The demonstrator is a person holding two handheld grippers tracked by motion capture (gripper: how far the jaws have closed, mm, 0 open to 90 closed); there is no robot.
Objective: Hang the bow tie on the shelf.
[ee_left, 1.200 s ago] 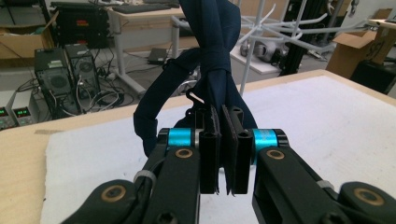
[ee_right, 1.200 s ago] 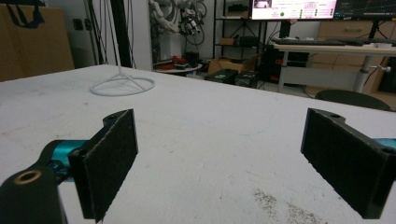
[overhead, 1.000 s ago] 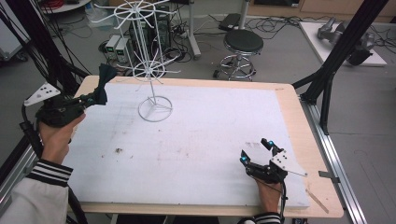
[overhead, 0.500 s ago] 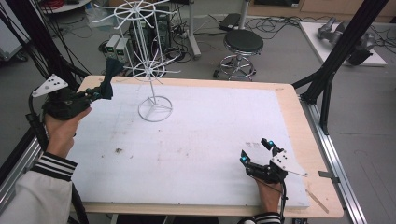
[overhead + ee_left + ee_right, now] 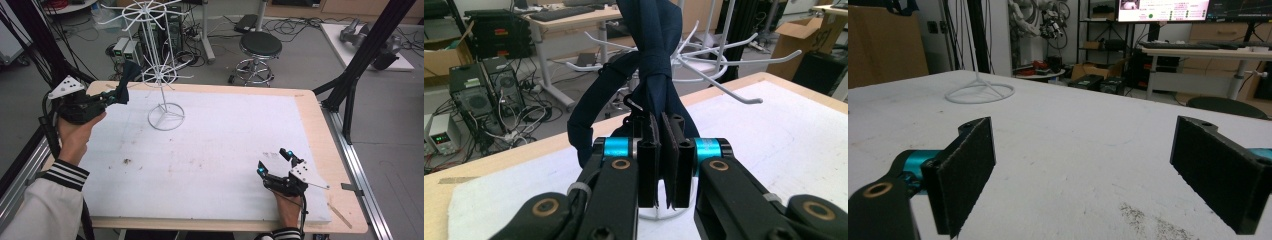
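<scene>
Landmark: white wire rack [image 5: 161,65], standing on its ring base on the white mat [image 5: 210,150] toward the far left of the tabletop [image 5: 320,135], hooked arms fanning out from its upright post.
Left gripper: left gripper [image 5: 117,95] held raised just left of the rack, pointing toward its lower ring of arms.
Left fingers: clenched on a dark navy strap [image 5: 651,75]; in the left gripper view the black pads press the fabric between them with almost no gap.
Strap: rises from the fingers and loops out to one side, hanging in the air just in front of the rack's hooks; whether it touches a hook I cannot tell.
Right gripper: right gripper [image 5: 274,161] resting on the mat well away from the rack, at the near right corner.
Right fingers: released, spread wide with bare mat between the pads [image 5: 965,165].
Beyond the rack: a black stool [image 5: 260,47] on the floor past the tabletop's far edge.
</scene>
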